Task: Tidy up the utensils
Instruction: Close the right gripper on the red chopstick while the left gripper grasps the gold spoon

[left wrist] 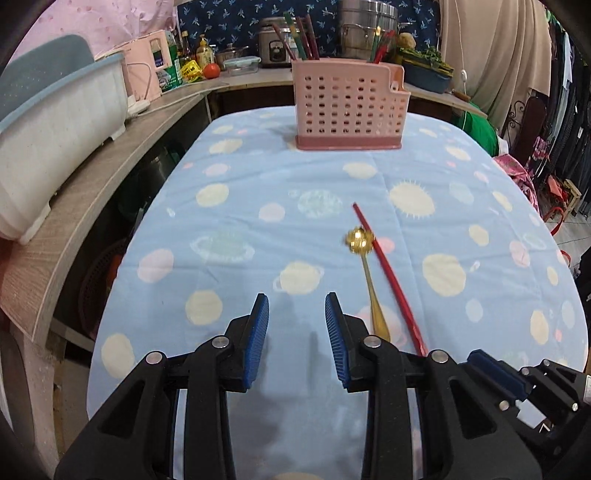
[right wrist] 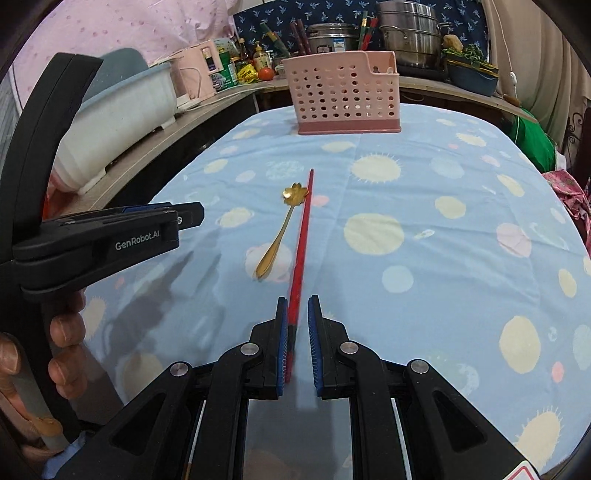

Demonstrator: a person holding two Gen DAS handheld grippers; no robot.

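A red chopstick point(right wrist: 303, 236) lies on the blue planet-print tablecloth point(right wrist: 424, 258), next to a gold spoon point(right wrist: 280, 232) with a flower-shaped bowl. My right gripper point(right wrist: 298, 301) straddles the chopstick's near end; its jaws are narrowly apart, with a gap on the right side. My left gripper point(left wrist: 296, 301) is open and empty, left of the spoon point(left wrist: 369, 280) and chopstick point(left wrist: 388, 273). It also shows from the side in the right wrist view point(right wrist: 184, 218). A pink perforated utensil holder point(left wrist: 349, 107) stands at the table's far end point(right wrist: 345, 96), with red and green chopsticks in it.
A white and blue dish rack point(left wrist: 55, 122) sits on the wooden counter point(left wrist: 85, 206) to the left. Bottles, a tomato, a rice cooker and steel pots point(right wrist: 406, 29) stand on the back counter. Clothes and a chair are to the right.
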